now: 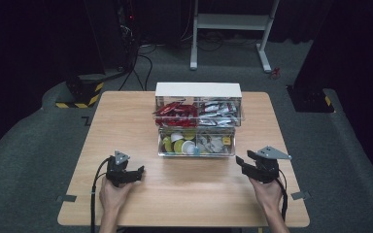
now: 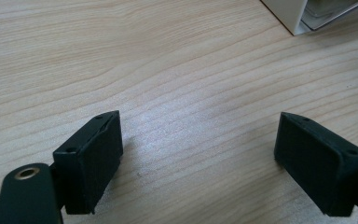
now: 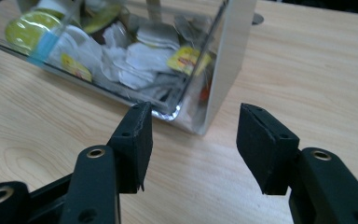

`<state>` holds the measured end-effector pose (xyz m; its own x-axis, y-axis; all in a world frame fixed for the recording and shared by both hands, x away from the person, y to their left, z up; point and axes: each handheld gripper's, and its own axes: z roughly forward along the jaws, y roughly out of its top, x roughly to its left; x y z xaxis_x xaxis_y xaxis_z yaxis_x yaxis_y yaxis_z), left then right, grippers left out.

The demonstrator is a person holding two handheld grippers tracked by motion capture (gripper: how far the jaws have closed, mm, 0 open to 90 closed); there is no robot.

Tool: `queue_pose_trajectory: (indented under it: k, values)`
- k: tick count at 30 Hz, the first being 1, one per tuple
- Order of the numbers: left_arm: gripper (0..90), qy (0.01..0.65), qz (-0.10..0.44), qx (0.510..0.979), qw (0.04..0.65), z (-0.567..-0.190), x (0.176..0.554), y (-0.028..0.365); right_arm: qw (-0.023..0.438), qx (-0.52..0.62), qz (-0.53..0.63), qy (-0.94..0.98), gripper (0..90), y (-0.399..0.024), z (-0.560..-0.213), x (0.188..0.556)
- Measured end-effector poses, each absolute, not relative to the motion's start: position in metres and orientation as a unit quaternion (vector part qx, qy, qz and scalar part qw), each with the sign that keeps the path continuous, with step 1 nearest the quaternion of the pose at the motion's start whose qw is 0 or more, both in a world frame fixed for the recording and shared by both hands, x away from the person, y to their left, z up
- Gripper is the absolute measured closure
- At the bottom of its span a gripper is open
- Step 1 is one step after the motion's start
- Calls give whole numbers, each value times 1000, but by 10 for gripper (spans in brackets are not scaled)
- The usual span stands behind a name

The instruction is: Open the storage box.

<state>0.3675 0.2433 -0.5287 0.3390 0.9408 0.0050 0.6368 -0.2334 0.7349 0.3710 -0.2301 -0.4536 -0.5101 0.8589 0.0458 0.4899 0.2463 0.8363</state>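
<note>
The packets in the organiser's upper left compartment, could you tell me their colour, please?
Red packets, seen best in the high view.

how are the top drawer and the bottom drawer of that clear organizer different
The top drawer holds red packets on its left and silvery ones on its right; the bottom drawer holds round yellow-green and white capsules and pale tea-bag sachets. The bottom drawer is pulled further out toward the person than the top one. Both are clear plastic, split in two compartments, in one white-topped organizer.
</note>
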Motion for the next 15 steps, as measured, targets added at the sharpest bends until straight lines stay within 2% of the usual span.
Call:
queue_pose_trajectory:
  k: [5, 15]
  values:
    - [148, 526, 232, 750, 327, -529, 368, 243, 235, 431, 438, 753, 460, -224, -442, 371]
    - [146, 526, 232, 750, 327, -529, 368, 243, 214, 407, 456, 762, 440, -215, -423, 378]
